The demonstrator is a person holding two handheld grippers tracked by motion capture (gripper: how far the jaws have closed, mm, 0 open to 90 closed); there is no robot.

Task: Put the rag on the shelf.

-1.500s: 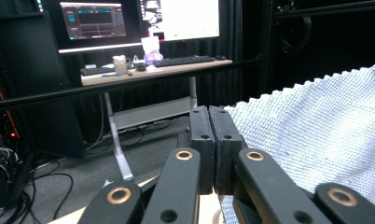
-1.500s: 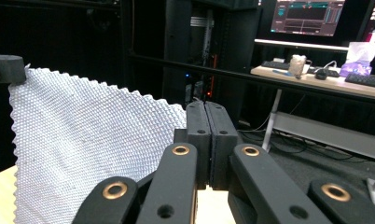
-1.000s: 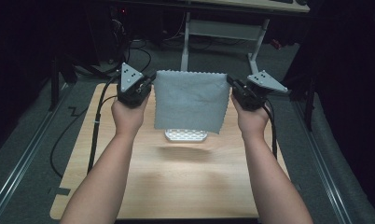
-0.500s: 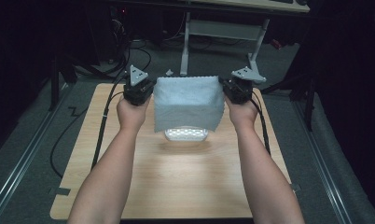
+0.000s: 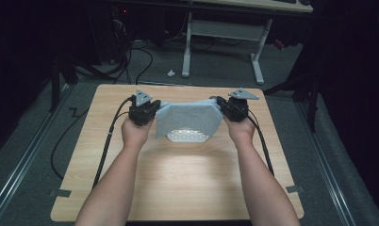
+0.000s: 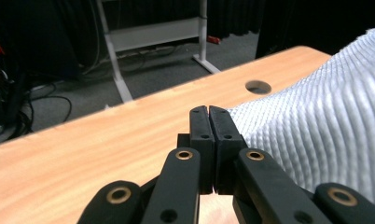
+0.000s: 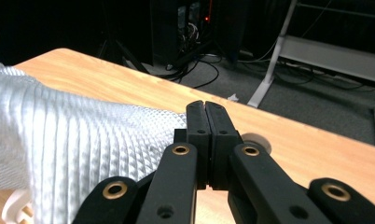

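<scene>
A wooden table [image 5: 178,188] stands on grey carpet [image 5: 32,141], a white-legged desk frame [image 5: 187,47] behind it.

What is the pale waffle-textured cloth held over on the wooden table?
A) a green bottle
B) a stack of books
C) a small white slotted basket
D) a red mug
C: the pale waffle-textured cloth, stretched between the left gripper and right gripper, hangs over a small white slotted basket on the wooden table.

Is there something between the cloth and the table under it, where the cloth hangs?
Yes. A white basket stands on the table directly under the cloth. The left hand-held gripper and right hand-held gripper each pinch a top corner.
</scene>
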